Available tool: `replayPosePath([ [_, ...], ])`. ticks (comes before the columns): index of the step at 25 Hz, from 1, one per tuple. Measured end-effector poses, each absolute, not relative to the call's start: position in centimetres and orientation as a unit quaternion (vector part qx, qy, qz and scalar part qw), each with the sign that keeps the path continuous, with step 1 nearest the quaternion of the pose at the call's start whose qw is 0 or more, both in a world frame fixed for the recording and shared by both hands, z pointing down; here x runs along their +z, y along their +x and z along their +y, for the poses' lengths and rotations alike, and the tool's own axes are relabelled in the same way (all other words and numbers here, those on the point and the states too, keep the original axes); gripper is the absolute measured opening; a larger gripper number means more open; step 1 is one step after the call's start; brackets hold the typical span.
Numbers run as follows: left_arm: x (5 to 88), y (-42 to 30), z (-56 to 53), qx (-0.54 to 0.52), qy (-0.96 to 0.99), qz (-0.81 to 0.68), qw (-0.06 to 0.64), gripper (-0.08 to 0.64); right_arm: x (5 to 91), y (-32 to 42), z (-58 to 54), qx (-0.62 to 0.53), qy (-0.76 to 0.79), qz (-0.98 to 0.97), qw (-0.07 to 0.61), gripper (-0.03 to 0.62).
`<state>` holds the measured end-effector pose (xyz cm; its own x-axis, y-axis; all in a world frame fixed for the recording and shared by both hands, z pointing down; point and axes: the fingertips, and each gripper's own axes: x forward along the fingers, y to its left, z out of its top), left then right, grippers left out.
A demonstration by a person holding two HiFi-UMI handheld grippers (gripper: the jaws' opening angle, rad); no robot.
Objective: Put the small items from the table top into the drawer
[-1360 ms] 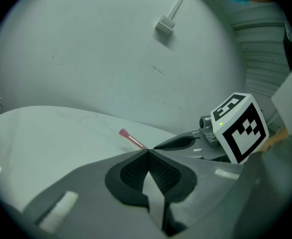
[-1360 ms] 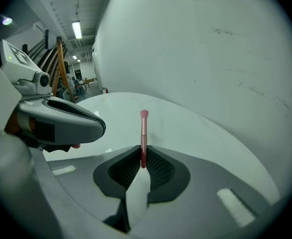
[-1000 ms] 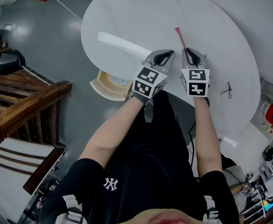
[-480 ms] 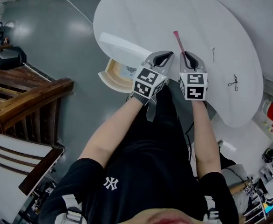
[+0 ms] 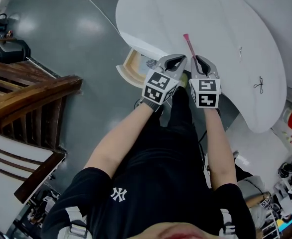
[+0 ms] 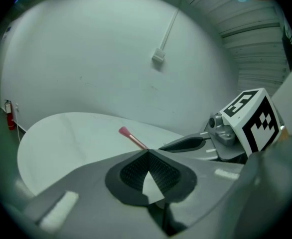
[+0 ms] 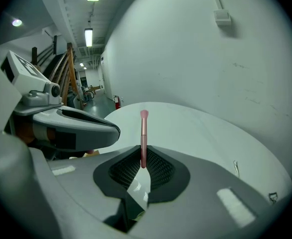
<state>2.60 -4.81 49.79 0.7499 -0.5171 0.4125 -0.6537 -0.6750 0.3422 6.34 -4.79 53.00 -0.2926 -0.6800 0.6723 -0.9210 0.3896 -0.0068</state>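
Perhaps cosmetic brush (image 7: pixel 143 133) (pink), right gripper (image 5: pixel 199 59)

Brush (image 5: pixel 190 44) pink. Surface (image 5: pixel 225 24) white. Left tool (image 5: pixel 175 60) and right tool (image 5: pixel 201 61) grey, cubes with black-and-white squares. Drawer (image 5: pixel 130 66) pale tan.

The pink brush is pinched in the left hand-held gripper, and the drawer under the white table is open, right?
Not quite. The pink brush is pinched in the right hand-held gripper, not the left; the right gripper view shows it standing between the closed jaws. The left hand-held gripper is shut on nothing. The drawer under the white table is indeed open.
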Motion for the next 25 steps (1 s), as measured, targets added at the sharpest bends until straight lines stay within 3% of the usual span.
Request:
replayPosePath([
  [25,53.5,-9.7,-0.7,0.141,0.866,-0.398,0.268,0.000,56.4,-7.0,0.4,0.197,0.429,-0.826,0.309,0.058],
])
